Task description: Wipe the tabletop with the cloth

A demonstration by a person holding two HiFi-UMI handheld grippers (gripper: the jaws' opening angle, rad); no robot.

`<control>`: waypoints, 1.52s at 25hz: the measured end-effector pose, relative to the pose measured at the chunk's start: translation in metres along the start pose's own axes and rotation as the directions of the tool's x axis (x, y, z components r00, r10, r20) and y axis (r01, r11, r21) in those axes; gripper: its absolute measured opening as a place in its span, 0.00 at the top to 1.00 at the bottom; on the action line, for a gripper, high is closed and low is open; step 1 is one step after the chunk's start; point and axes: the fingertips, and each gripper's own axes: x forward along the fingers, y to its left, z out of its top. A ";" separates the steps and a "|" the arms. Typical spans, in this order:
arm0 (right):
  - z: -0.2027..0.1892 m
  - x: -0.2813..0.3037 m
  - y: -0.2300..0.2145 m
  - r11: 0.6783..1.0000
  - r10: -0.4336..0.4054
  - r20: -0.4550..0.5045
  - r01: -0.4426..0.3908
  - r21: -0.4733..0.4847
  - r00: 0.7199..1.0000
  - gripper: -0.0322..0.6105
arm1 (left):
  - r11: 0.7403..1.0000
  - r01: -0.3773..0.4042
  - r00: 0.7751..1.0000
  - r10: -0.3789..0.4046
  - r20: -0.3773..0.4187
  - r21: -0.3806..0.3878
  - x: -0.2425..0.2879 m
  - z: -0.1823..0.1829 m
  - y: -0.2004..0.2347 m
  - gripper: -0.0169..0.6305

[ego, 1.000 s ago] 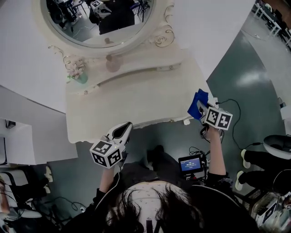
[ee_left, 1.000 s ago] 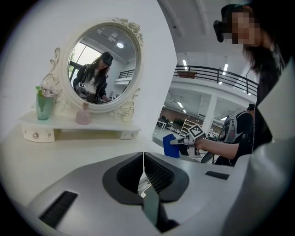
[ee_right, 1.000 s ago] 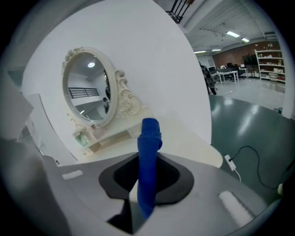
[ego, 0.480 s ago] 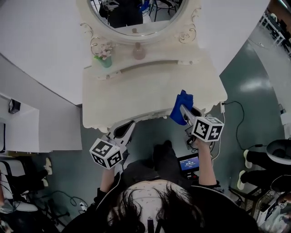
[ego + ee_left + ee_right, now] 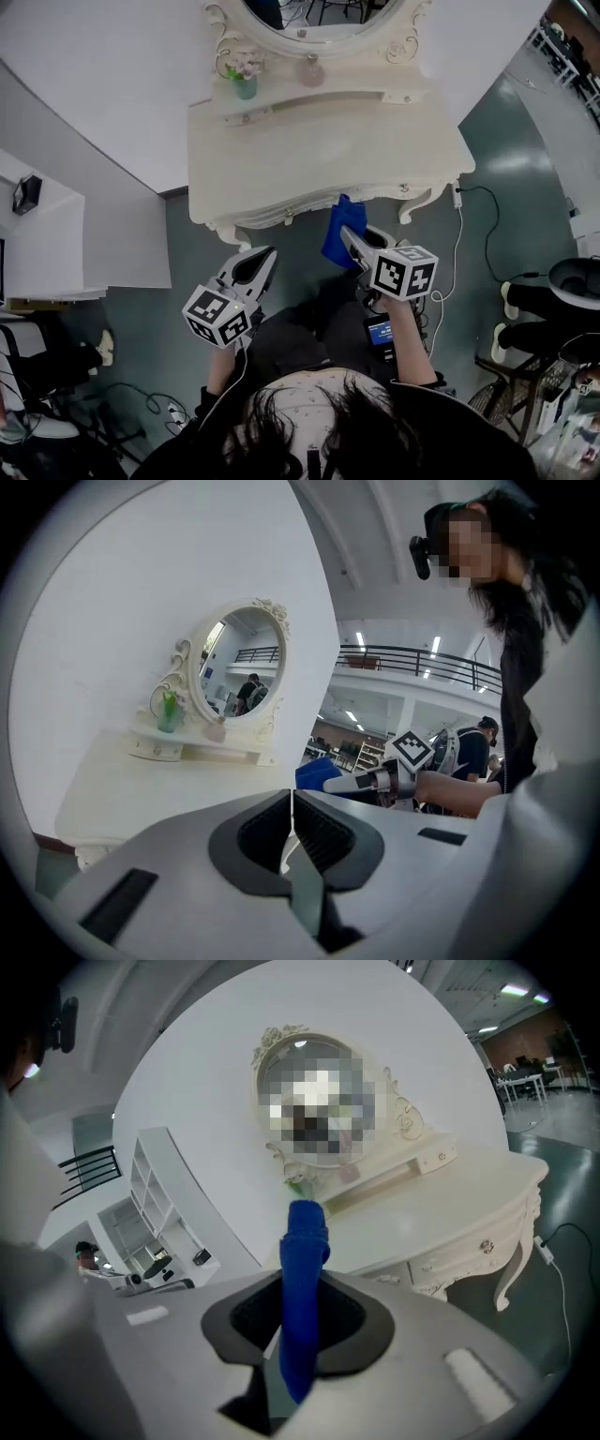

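cloth [image 5: 302, 1269] pinched in right gripper [image 5: 351, 238], short of the tabletop [image 5: 309, 150], may slip out when dragged; left gripper [image 5: 257, 264] is pressed together, empty.

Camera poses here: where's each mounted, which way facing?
Head view: on the person's head, looking steeply down at the dressing table; shows hair, both forearms, left gripper, right gripper.
Left gripper view: on the left gripper, looking along its shut fingers across the table toward the mirror; the person's torso at right.
Right gripper view: on the right gripper, facing table and mirror; its fingers clamp the blue cloth.
Shared: all three show table and cloth; the left gripper view also sees the right gripper.
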 end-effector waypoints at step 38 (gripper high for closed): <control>-0.127 -0.201 0.010 0.995 0.091 -0.080 -0.094 -0.035 0.993 0.83 | 0.999 -0.047 0.999 0.047 0.000 -0.008 -0.028 -0.090 -0.201 0.99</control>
